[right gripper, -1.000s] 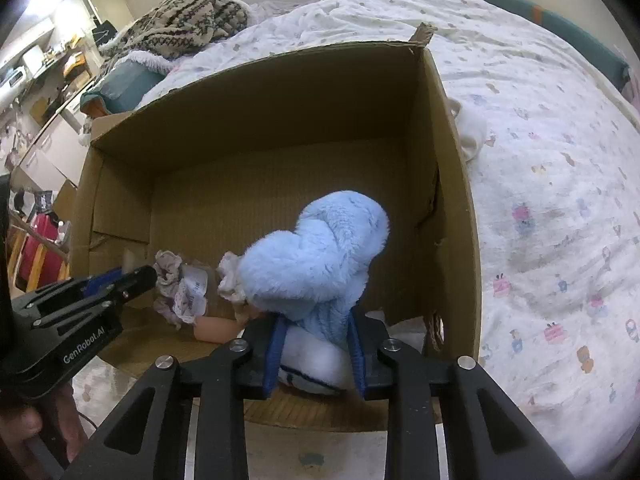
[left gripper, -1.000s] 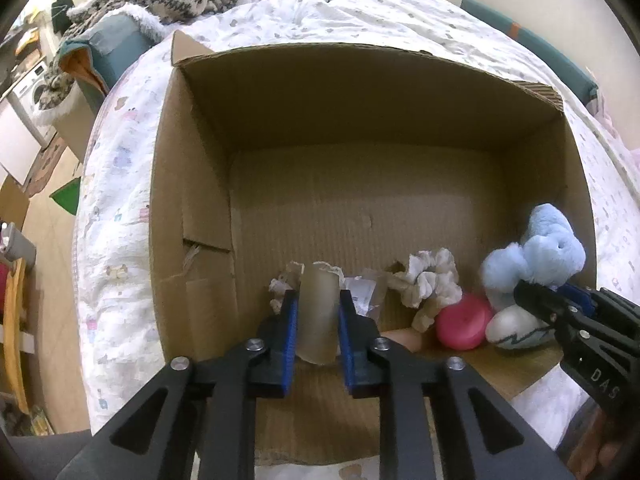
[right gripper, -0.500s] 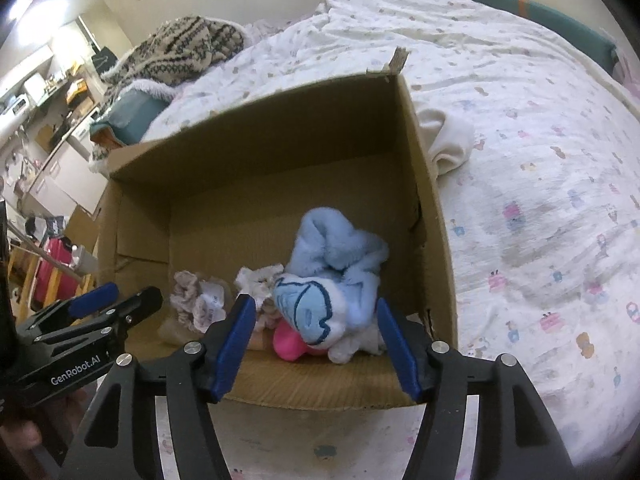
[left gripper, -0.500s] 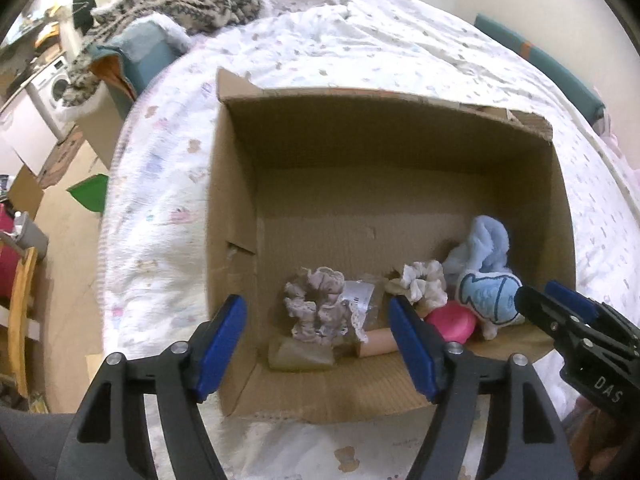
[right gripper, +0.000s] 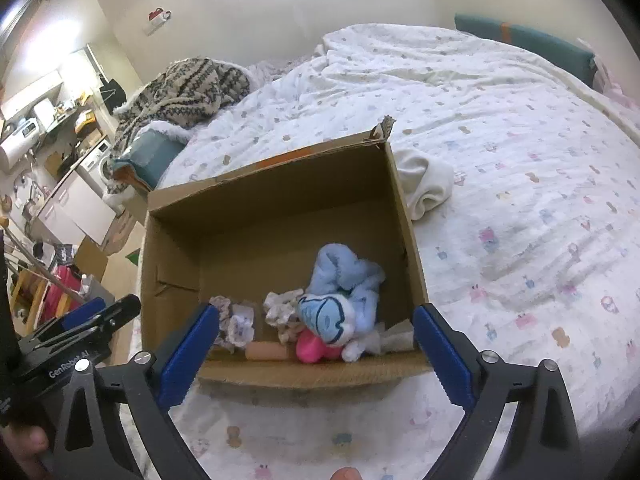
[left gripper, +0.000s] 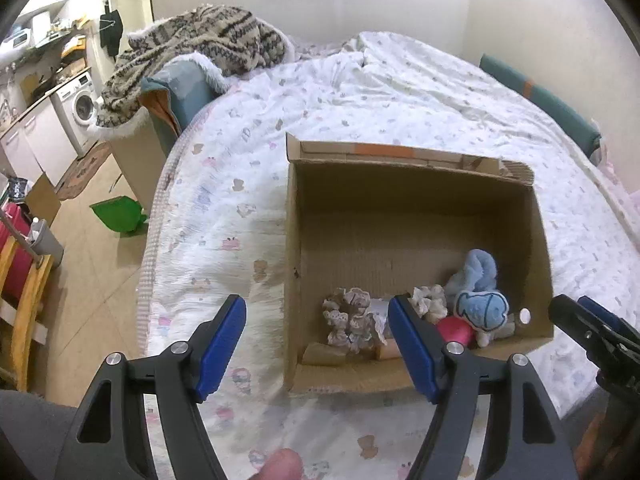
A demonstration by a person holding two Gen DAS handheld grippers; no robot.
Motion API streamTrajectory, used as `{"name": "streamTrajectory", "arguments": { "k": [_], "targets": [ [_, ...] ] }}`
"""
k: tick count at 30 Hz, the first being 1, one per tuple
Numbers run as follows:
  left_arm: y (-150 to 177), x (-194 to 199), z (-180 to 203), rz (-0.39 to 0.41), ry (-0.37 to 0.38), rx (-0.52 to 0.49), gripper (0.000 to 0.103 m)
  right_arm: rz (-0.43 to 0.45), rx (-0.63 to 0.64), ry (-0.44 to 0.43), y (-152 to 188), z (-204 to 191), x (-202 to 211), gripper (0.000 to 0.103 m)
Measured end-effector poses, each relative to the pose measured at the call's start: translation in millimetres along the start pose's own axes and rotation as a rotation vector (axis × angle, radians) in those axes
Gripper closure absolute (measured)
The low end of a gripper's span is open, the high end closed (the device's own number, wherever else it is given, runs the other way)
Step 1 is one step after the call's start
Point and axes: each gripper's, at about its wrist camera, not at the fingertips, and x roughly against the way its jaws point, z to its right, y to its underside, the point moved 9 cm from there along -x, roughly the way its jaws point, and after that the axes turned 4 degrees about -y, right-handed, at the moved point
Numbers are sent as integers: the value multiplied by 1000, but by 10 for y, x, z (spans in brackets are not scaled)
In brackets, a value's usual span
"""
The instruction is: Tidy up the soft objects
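Left tongs (left gripper: pixel 316 344): jaws spread wide, having just been opening; nothing held. They hang above the near left corner of the box (left gripper: pixel 296 240), with one blue pad over the bed (left gripper: pixel 224 208) and the other over the box interior.

Right tongs (right gripper: pixel 316 354): jaws at full spread, having just been opening; nothing held. The pads straddle the near wall of the box, clear of the contents.

Box: open cardboard carton resting on the patterned bed cover. All contents lie along the near wall.

Contents, left to right in the right wrist view:
- scrunchie (right gripper: pixel 234 322), frilled, pale, near left.
- tube (right gripper: pixel 266 351), peach, lying against the near wall.
- A second frilled scrunchie, at centre.
- ball (right gripper: pixel 308 350), pink, partly under the plush.
- plush (right gripper: pixel 340 300), light blue, with a printed face, right of centre.

Outside the box: a white cloth (right gripper: pixel 426 184) lies on the bed just beside the right wall. A knitted blanket (left gripper: pixel 200 48) is heaped at the far left.
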Motion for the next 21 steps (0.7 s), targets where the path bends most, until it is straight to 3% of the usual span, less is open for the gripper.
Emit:
{"name": "streamTrajectory", "arguments": {
  "k": [2, 9, 19, 21],
  "targets": [
    [20, 92, -55, 23, 12, 7, 17, 8, 5, 2, 41, -23, 59, 0],
    [193, 341, -216, 67, 10, 34, 3, 53, 42, 29, 177, -113, 265, 0],
    [425, 456, -361, 85, -38, 50, 1, 88, 87, 75, 340, -157, 343, 0],
    [461, 442, -334, 88, -14, 41, 1, 85, 98, 79, 381, -168, 313, 0]
  ]
}}
